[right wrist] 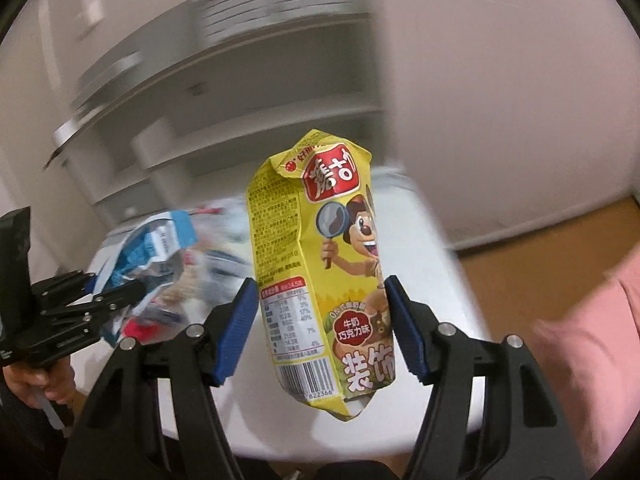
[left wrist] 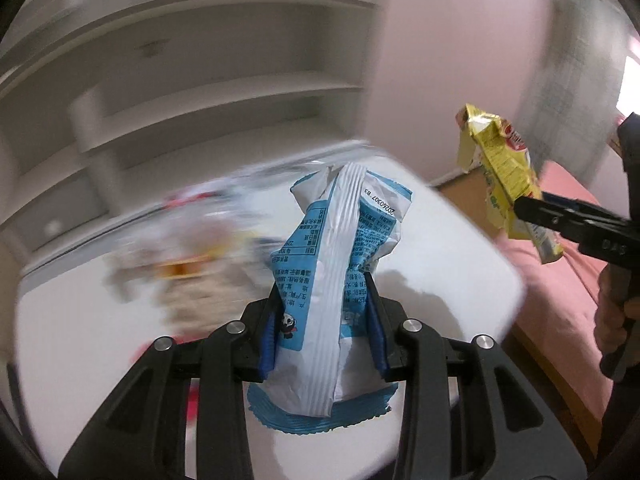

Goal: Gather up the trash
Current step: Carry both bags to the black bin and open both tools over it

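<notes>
Two wrappers are held up above the white tabletop [left wrist: 440,240], one in each hand's tongs. Behind the tabletop stands a pale shelf unit [left wrist: 224,92], blurred, and a pink bed [left wrist: 560,280] lies to the right. A blurred heap of other trash [left wrist: 188,264] rests on the tabletop, near the shelf side. The left tongs [left wrist: 322,332] are clamped on a crumpled blue-and-white snack bag [left wrist: 332,264], which stands upright between the blue pads [left wrist: 268,344]. The right tongs [right wrist: 324,328] grip a yellow snack bag [right wrist: 320,264] with a cartoon figure, upright too, its lower half pinched between the pads, its barcode end hanging below them.
</notes>
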